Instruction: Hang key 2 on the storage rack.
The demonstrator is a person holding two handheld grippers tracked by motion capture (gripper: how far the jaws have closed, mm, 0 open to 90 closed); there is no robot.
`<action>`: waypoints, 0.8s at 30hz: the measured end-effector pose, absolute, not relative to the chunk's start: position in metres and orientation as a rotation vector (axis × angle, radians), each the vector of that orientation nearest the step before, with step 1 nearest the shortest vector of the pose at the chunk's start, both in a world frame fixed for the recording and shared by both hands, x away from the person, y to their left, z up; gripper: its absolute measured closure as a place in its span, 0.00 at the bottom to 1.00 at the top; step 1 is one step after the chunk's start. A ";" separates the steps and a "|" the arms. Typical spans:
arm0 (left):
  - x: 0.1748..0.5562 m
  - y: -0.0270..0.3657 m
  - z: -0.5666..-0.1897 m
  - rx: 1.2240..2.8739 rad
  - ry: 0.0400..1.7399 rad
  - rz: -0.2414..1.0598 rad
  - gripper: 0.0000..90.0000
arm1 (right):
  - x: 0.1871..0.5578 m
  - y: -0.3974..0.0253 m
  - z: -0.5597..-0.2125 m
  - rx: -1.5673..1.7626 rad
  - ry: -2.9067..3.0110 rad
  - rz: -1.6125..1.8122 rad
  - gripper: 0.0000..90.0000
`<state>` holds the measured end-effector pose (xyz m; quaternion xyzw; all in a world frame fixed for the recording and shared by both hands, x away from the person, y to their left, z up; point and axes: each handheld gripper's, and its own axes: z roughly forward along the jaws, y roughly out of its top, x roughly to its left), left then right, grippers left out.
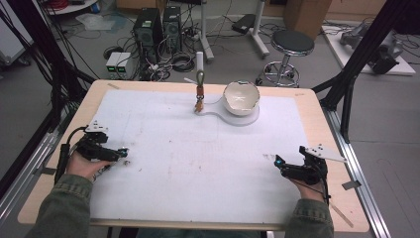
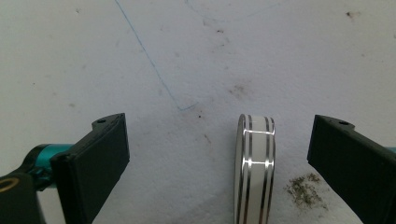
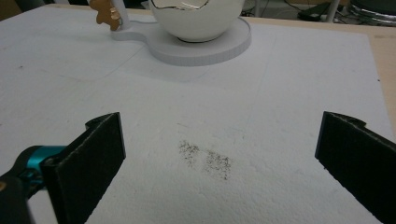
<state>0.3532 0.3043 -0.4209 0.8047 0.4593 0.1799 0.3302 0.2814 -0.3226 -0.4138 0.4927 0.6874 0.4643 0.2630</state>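
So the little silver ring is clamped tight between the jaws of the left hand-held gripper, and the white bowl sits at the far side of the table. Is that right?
Not quite. The left hand-held gripper is open: in the left gripper view the silver ring stands on edge on the white mat between the jaws, with a gap on either side. The white bowl does sit at the far side, as the high view shows.

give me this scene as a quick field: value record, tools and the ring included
left tool: open, jaws either side of the ring, not touching it
ring: silver, banded, standing on edge on the white mat
right tool: open, nothing between the jaws, low over the mat
white mat: covers the table, smudged with dark specks
bowl: white, jagged rim, on a round white base at the far side
stand: beside the bowl, small ornaments hanging
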 end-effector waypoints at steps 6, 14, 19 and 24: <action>0.355 0.301 -0.424 2.151 1.208 0.456 0.16 | 0.281 -0.323 -0.413 1.338 1.859 1.257 0.01; 0.358 0.301 -0.427 2.162 1.203 0.425 0.31 | 0.281 -0.323 -0.413 1.338 1.862 1.256 0.01; 0.357 0.299 -0.427 2.161 1.126 0.378 0.51 | 0.282 -0.323 -0.414 1.344 1.860 1.254 0.01; 0.354 0.297 -0.427 2.203 1.066 0.413 0.81 | 0.282 -0.325 -0.415 1.364 1.851 1.260 0.01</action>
